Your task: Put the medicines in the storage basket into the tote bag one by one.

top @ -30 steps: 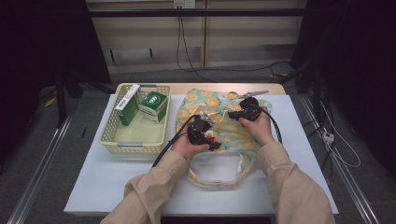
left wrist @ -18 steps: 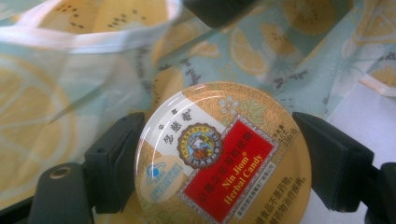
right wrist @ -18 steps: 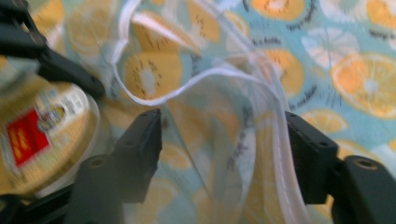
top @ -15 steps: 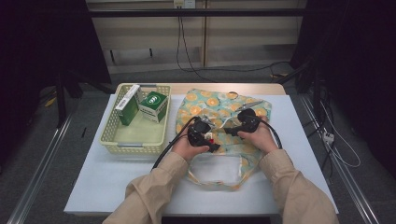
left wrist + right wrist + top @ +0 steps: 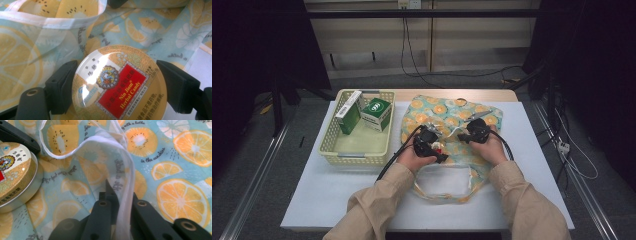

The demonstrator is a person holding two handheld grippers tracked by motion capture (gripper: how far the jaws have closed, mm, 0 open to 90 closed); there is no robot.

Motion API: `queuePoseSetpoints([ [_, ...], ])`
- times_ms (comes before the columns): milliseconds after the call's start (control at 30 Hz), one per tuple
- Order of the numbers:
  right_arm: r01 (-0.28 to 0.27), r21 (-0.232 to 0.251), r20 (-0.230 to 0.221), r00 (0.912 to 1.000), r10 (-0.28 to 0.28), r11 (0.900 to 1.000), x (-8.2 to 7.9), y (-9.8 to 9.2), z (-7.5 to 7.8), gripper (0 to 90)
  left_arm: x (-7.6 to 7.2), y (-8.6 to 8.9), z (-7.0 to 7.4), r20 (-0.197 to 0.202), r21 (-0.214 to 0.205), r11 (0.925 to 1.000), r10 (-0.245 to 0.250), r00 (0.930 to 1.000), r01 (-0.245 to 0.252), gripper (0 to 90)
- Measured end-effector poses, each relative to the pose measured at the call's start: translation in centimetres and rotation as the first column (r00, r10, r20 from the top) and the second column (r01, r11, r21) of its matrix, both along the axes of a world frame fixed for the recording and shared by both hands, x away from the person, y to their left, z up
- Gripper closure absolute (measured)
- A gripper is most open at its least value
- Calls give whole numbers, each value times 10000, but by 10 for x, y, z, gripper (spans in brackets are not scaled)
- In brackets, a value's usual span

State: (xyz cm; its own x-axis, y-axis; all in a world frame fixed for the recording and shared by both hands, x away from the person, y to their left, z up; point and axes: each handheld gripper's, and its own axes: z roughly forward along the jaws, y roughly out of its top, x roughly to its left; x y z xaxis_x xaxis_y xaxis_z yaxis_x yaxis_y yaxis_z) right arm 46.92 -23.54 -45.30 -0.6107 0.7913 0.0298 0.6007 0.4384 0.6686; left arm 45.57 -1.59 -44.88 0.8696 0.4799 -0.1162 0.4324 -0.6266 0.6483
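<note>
basket [image 5: 357, 150] at far left of the table [image 5: 312, 200], two green-and-white boxes [image 5: 376, 113] standing in its far end, untouched by either hand.

progress, judged: the work looks like loading the round candy tin [image 5: 119, 83] into the citrus-print tote bag [image 5: 447, 107]. tin is already picked up and brought over the bag, just short of the mouth; the bag's edge is gripped. left to do: lift the edge so the mouth gapes, slide the tin inside, let go. the boxes in the basket may follow, cannot say.

left gripper [image 5: 428, 145]: jaws spread wide around the tin, pads pressing on its two sides, lid facing the camera in the left gripper view. tin hangs just above the bag's fabric, near the white-trimmed handle strap [image 5: 50, 21].

left hand: forearm comes in from the bottom edge, angled inward; hand wraps the gripper body, jaws pointing forward and down toward the bag's middle.

right gripper [image 5: 119, 195]: jaws have just been closing and now stand pressed together, pinching the thin white-edged strap of the bag between them, per the right gripper view.

right hand: low over the bag, just beside the left, wrist angled inward, forearm mirroring the other.
</note>
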Motion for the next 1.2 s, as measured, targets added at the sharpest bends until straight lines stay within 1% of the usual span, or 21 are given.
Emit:
queuePoseSetpoints([
  [33, 53, 50, -29, 10000, -52, 10000, 1, 0, 1, 900, 1, -1, 0, -5, -52, 10000, -19, 10000, 19, 204],
  [100, 306, 568, -101, 9995, -301, 9979, 1, -2, 5, 900, 4, -2, 3, 113, 6, 10000, -80, 9999, 80, 204],
  [167, 495, 991, -155, 9987, -482, 9938, 0, -4, 10, 900, 9, -5, 4, 347, -364, 9993, 135, 9993, -122, 203],
  [200, 559, 1009, -163, 9984, -545, 9933, 0, -4, 12, 900, 11, -6, 4, 444, -540, 9983, 263, 9987, -239, 202],
  [233, 606, 1048, -166, 9981, -591, 9926, 0, -5, 14, 900, 15, -7, 4, 434, -828, 9964, 218, 9988, -182, 201],
  [333, 779, 1192, -195, 9969, -761, 9898, 0, -6, 19, 900, 18, -10, 4, 734, -579, 9980, 287, 9969, -245, 170],
  [400, 821, 1336, -231, 9965, -798, 9876, 0, -6, 21, 900, 17, -7, 7, 529, -560, 9982, 254, 9983, -225, 111],
  [433, 828, 1384, -206, 9965, -807, 9869, 1, -6, 23, 900, 15, -5, 9, 438, -606, 9981, 145, 9989, -119, 107],
  [467, 821, 1391, -160, 9966, -807, 9869, 1, -7, 24, 900, 12, -3, 12, 668, -417, 9987, 311, 9973, -283, 108],
  [500, 854, 1428, -172, 9963, -838, 9861, 1, -7, 25, 900, 11, 0, 15, 678, -291, 9996, 22, 9977, -3, 109],
  [567, 937, 1649, -149, 9956, -925, 9818, 1, -9, 28, 900, 7, 5, 20, 503, -391, 9992, -31, 9987, 51, 105],
  [600, 998, 1748, -79, 9950, -1000, 9795, 1, -9, 29, 900, 4, 8, 25, 769, 91, 9999, -123, 9970, 116, 119],
  [633, 1049, 1785, -89, 9944, -1050, 9783, 1, -9, 31, 900, 1, 9, 27, 814, 77, 10000, -29, 9967, 22, 137],
  [667, 1026, 1766, -104, 9947, -1024, 9789, 1, -8, 33, 900, -1, 12, 28, 733, -39, 9994, -333, 9968, 336, 155],
  [733, 955, 1748, -30, 9953, -965, 9800, 1, -7, 36, 900, -7, 16, 30, 672, -333, 9975, -598, 9959, 621, 230],
  [867, 922, 1737, -9, 9956, -935, 9805, 0, -6, 38, 900, -15, 20, 24, 384, -76, 9926, -1210, 9919, 1214, 497],
  [933, 946, 1761, -27, 9954, -956, 9798, -1, -6, 39, 900, -17, 21, 20, 11, -94, 9901, -1399, 9902, 1399, 650],
  [967, 934, 1735, -38, 9956, -941, 9804, -1, -6, 39, 900, -17, 22, 18, -187, 118, 9896, -1434, 9895, 1437, 720],
  [1033, 915, 1756, 10, 9957, -932, 9802, -2, -5, 40, 900, -17, 23, 13, -332, 103, 9904, -1371, 9900, 1375, 813],
  [1133, 904, 1797, 2, 9958, -919, 9796, -2, -5, 42, 900, -11, 25, 8, -284, 51, 9942, -1070, 9939, 1071, 874],
  [1200, 931, 1828, -47, 9956, -938, 9787, -2, -6, 42, 900, -7, 24, 8, -307, -439, 9966, -712, 9970, 698, 881],
])
